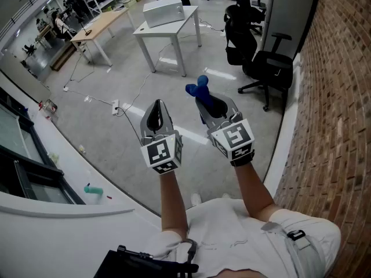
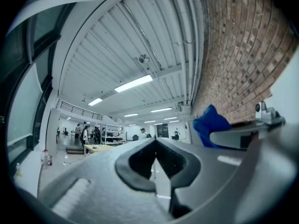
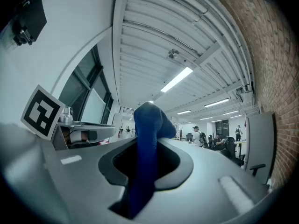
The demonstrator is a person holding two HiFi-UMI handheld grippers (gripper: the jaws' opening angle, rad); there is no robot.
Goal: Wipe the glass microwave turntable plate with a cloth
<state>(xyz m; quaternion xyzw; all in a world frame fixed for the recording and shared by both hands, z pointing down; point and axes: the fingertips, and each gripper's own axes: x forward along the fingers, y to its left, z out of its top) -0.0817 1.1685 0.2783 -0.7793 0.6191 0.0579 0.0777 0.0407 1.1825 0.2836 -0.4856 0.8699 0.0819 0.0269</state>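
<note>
Head view: cloth [image 1: 199, 86] in right tool [image 1: 204, 99]

Grey grippers [image 1: 155, 109] [image 1: 203, 101] bear black-and-white marker cubes [image 1: 161, 153].

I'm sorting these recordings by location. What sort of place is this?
Probably an open-plan office or lab workspace: a white desk, black office chairs, a brick wall along one side, and ceiling strip lights.
</note>
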